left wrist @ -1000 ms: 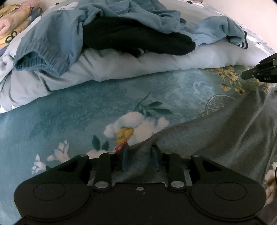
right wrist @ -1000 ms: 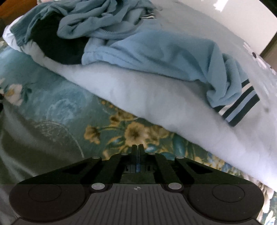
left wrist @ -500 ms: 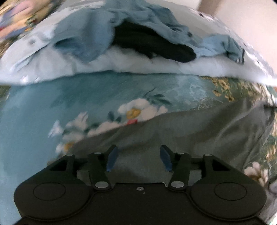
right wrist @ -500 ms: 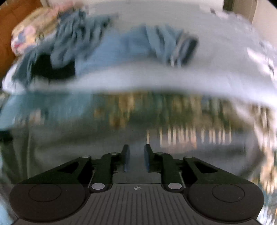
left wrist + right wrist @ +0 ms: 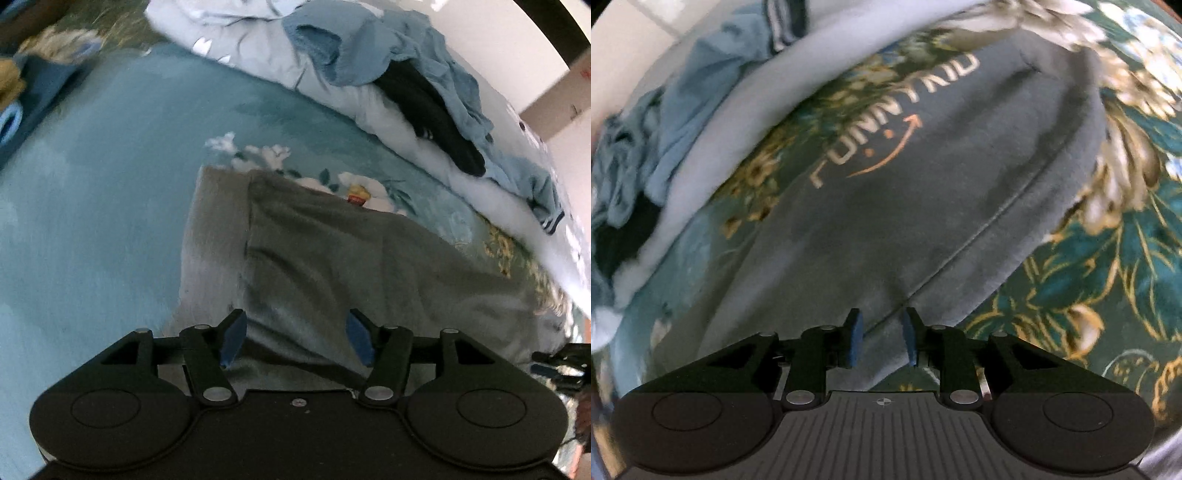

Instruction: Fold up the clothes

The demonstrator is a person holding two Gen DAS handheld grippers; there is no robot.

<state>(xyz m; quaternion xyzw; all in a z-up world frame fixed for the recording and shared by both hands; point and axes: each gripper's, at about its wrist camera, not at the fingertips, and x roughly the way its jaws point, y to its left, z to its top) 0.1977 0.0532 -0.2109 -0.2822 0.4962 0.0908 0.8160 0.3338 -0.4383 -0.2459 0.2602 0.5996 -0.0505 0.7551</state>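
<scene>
- The gray shirt [image 5: 362, 266] lies flat on the bed [image 5: 92, 229], on the flowery blue-green cover. It looks spread out so it can be folded neatly.
- In the right wrist view the gray shirt [image 5: 923, 206] shows pale letters and an orange arrow, so its printed side faces up.
- One side of the shirt looks turned over already, with a paler strip along that edge. I think a fold has been made there.
- More clothes wait in a pile [image 5: 417, 74] on the white quilt [image 5: 369, 107], well apart from the shirt. They are light blue and black things, not folded yet.
- The left claw [image 5: 295, 338] points down at the shirt. Its fingers are apart and opening wider, with nothing pinched; the cloth lies under them.
- The right claw [image 5: 882, 339] also points down, over a seam of the shirt. Its fingers are a little apart and opening, holding nothing.
</scene>
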